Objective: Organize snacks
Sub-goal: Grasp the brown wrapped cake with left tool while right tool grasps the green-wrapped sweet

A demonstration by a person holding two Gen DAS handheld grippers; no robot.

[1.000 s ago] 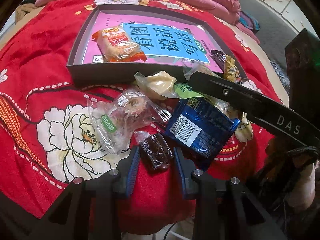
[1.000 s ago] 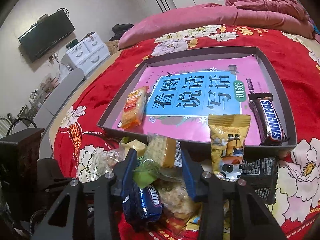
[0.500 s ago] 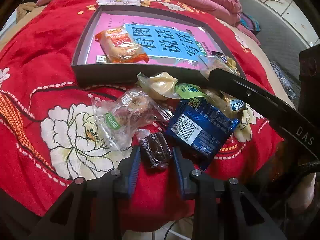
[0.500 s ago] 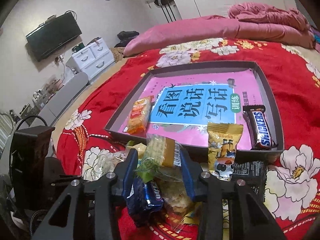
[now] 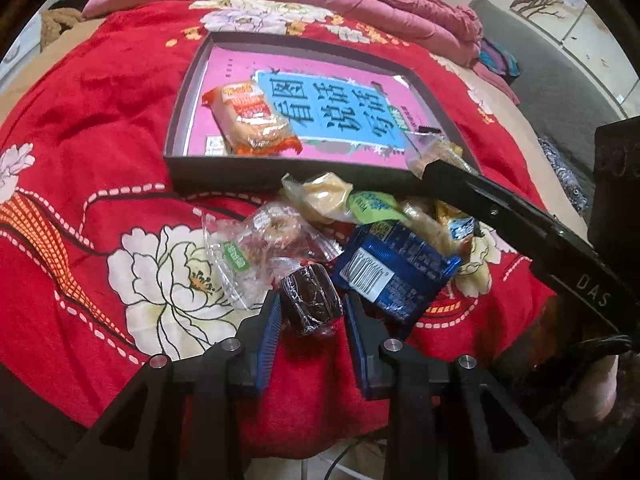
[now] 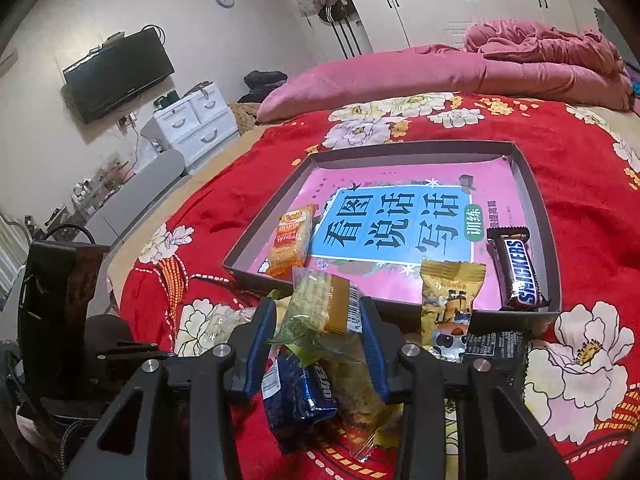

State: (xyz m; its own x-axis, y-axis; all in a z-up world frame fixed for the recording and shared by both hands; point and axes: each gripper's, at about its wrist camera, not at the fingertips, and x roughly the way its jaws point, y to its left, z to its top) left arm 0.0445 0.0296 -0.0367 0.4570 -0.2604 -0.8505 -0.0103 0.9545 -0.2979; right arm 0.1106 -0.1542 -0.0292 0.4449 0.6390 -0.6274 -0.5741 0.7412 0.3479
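Red floral bedspread (image 5: 100, 128) underlies a snack pile; the left gripper (image 5: 311, 312) pinches a dark wrapped cake (image 5: 310, 300), the right gripper (image 6: 319, 312) clamps a green-and-tan wafer pack (image 6: 320, 300). Both seem mid-pickup; next, each needs carrying over the near wall into the tray (image 6: 536, 200) beyond.

Bed covered by a red floral bedspread (image 5: 100, 128). Lying on it: a shallow dark tray (image 5: 224, 172), and just before its near wall a loose heap of snacks, among them a clear-wrapped pastry (image 5: 256, 240), a blue biscuit packet (image 5: 392, 276), a pale bun (image 5: 324, 196). Farther back, a pink quilt (image 6: 500, 76).
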